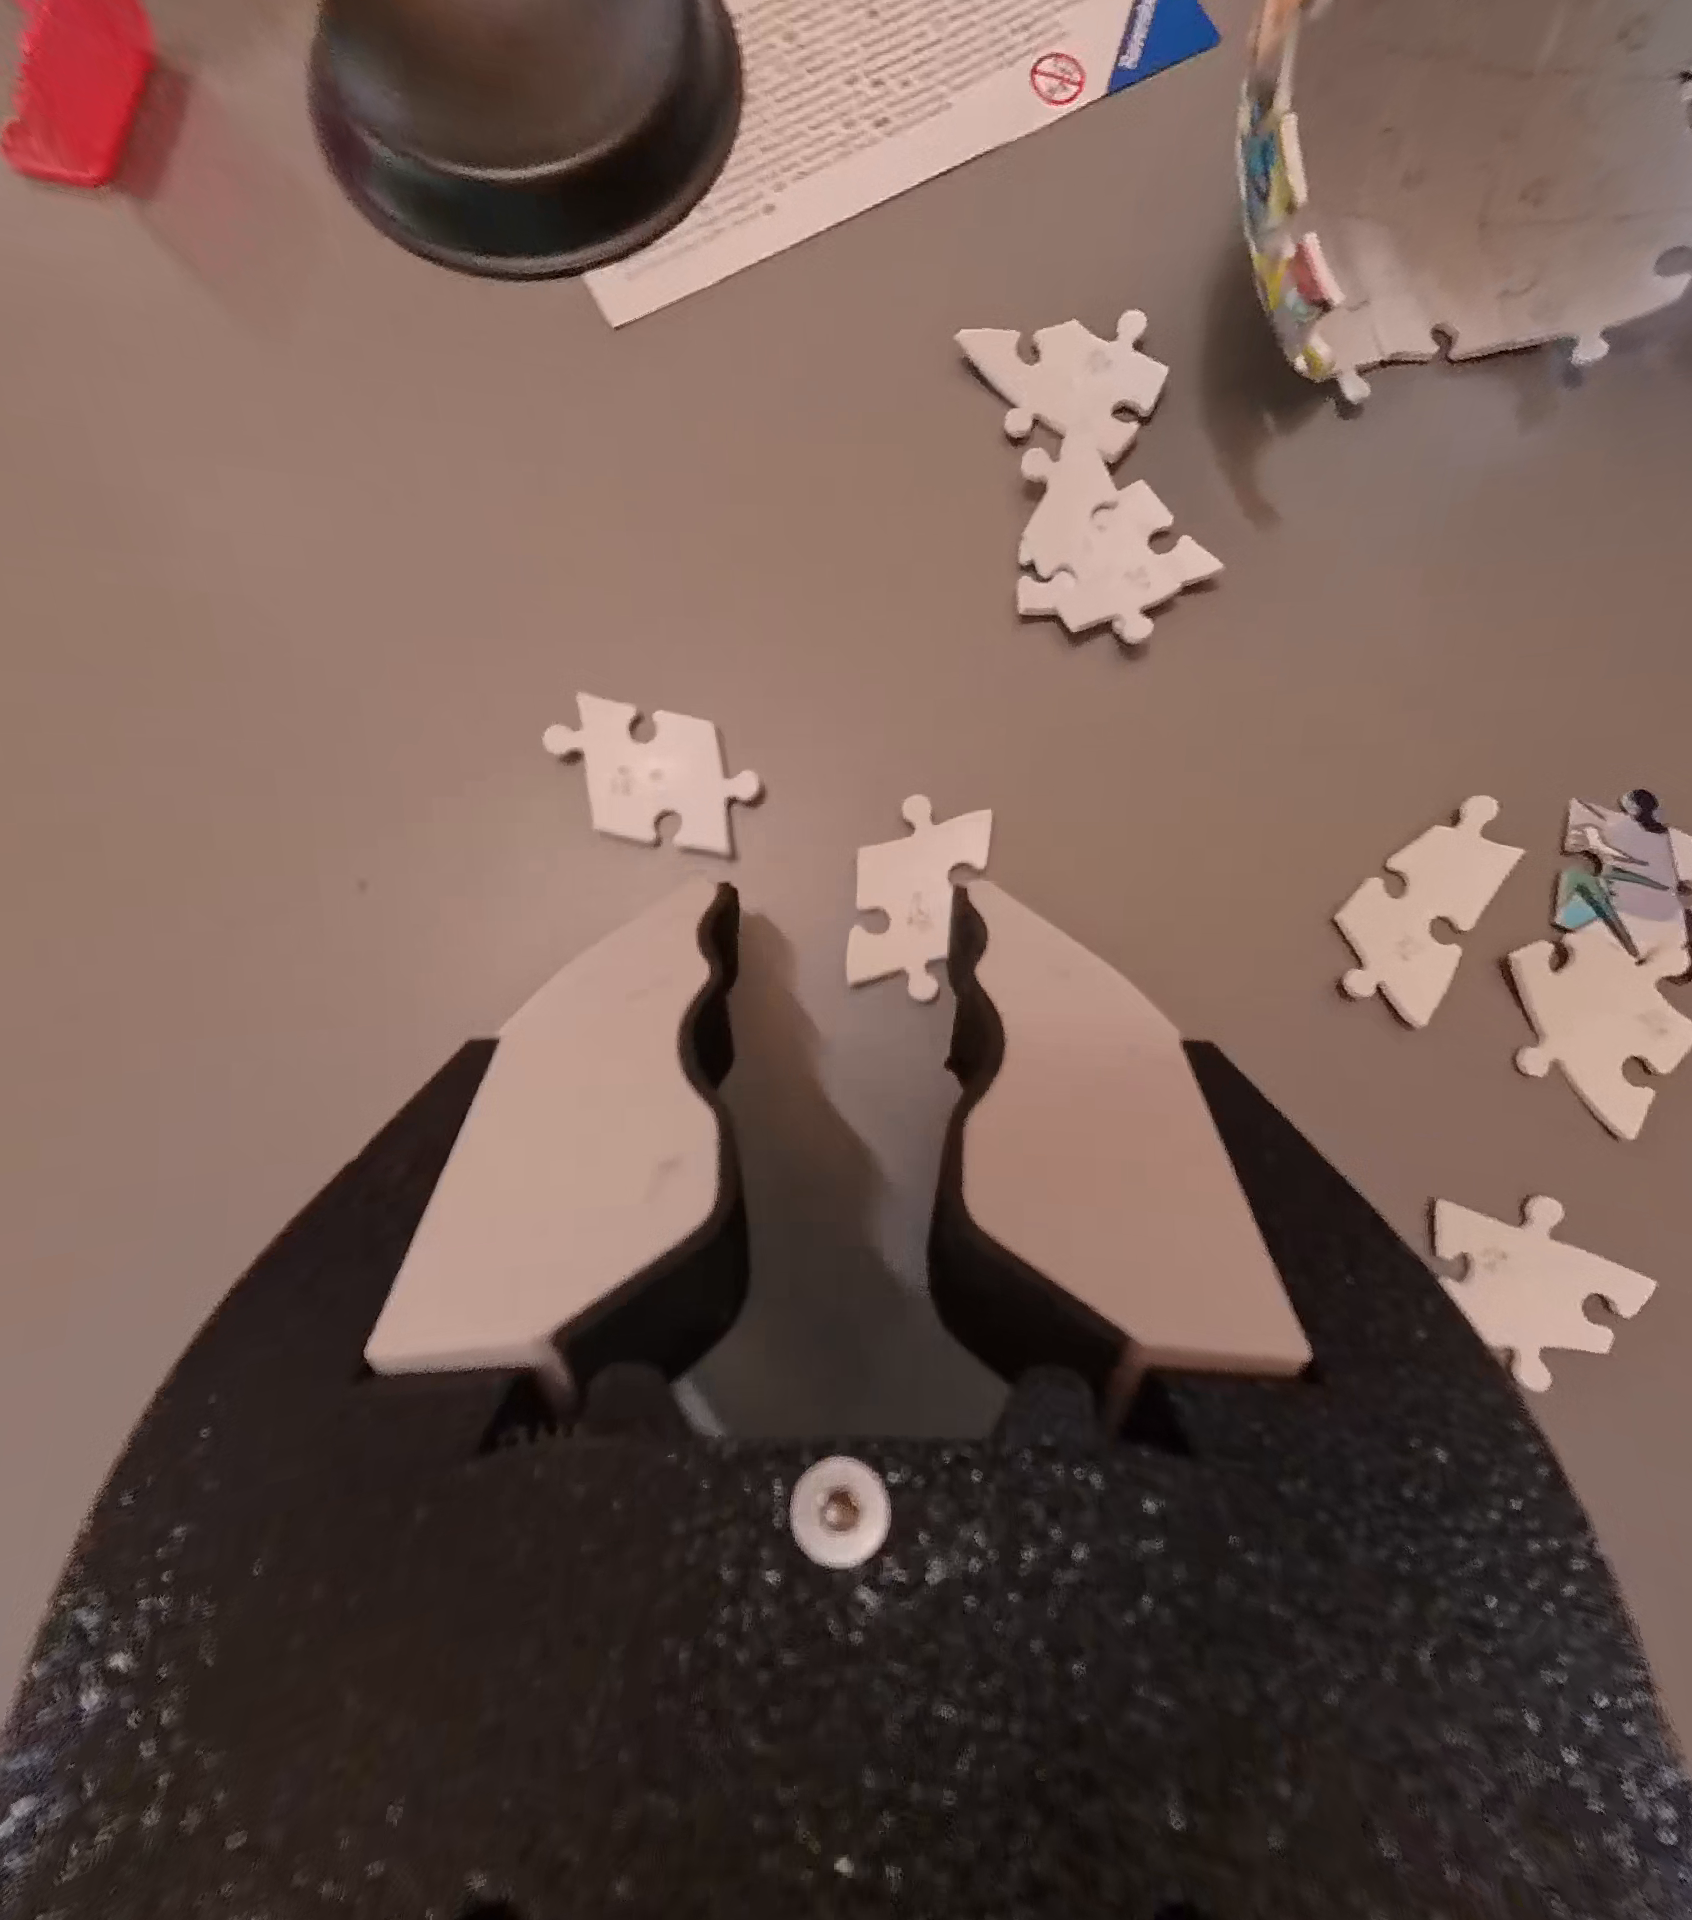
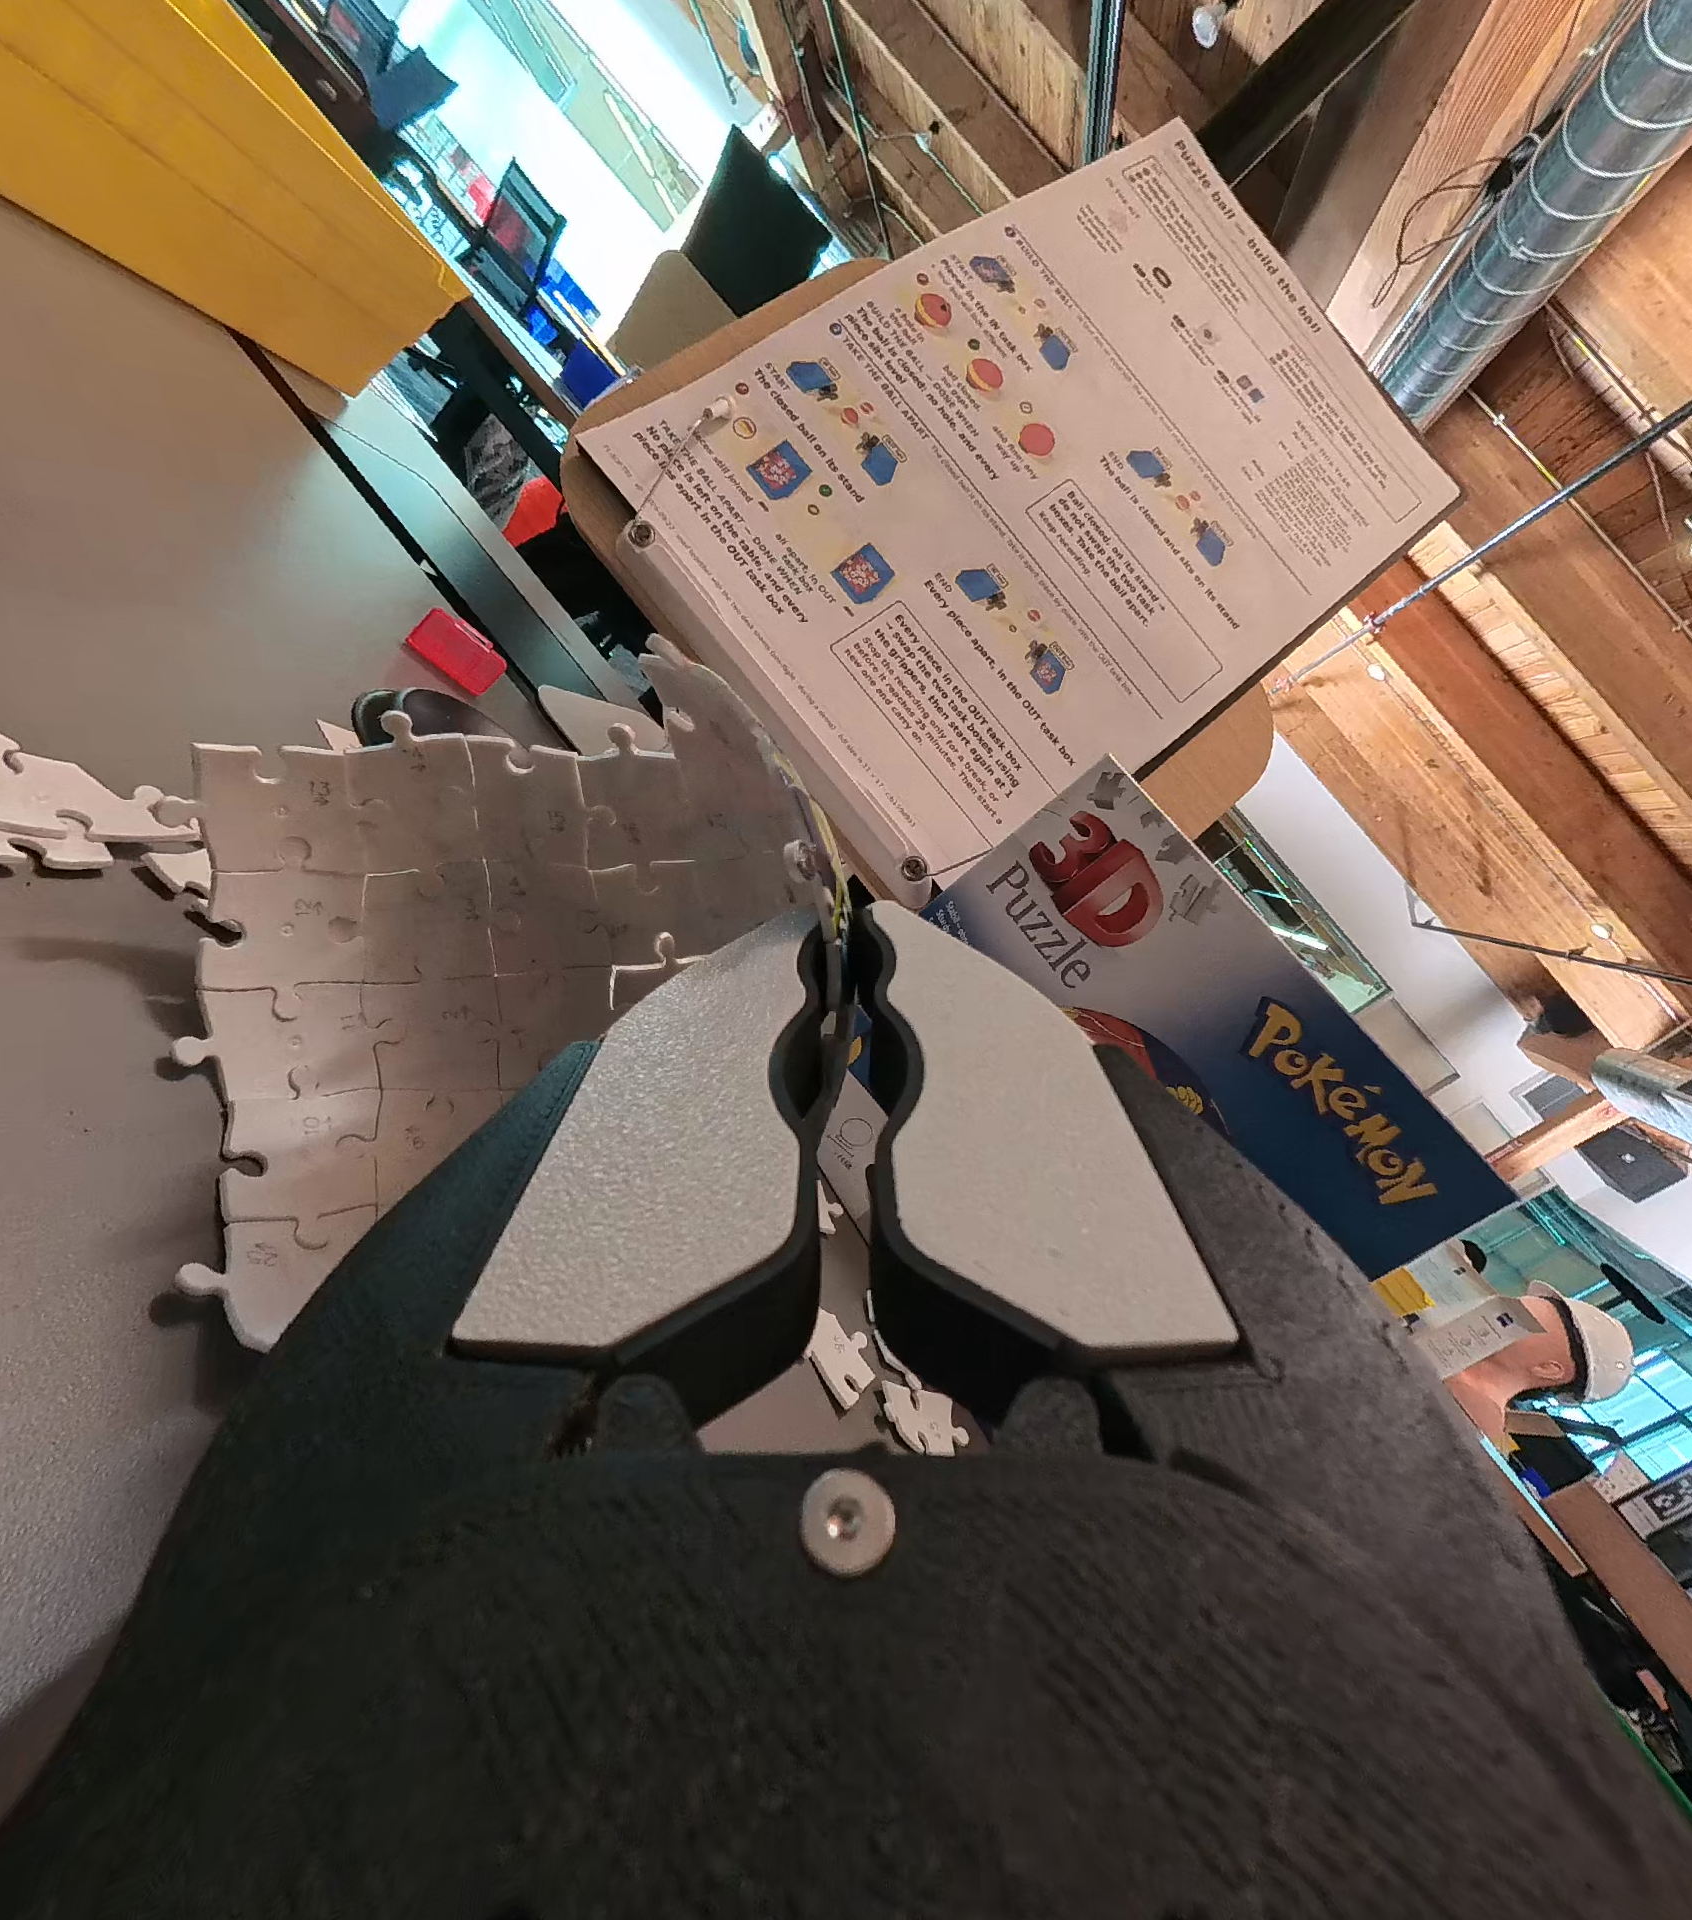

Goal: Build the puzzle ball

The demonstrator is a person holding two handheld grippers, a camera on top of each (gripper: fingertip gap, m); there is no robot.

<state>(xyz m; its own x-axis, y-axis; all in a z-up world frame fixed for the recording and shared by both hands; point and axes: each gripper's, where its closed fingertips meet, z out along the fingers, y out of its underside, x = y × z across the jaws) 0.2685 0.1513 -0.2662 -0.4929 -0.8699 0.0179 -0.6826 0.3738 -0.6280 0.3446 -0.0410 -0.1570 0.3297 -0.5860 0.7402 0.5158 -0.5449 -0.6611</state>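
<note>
Progress: your right gripper (image 2: 847, 951) pinches the half-built shell (image 2: 468, 935) | your left gripper (image 1: 847, 894) gapes empty | loose pieces (image 1: 915, 904) remain.

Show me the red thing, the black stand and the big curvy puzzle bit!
red thing (image 1: 78, 94), left wrist view, middle of its top.
black stand (image 1: 525, 135), left wrist view, its dark dome.
big curvy puzzle bit (image 2: 468, 935), right wrist view, white inside face.

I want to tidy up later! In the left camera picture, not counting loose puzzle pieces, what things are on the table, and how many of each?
Red block: 1
Black round stand: 1
Printed sheet: 1
Part-built puzzle ball: 1
Total: 4
</note>
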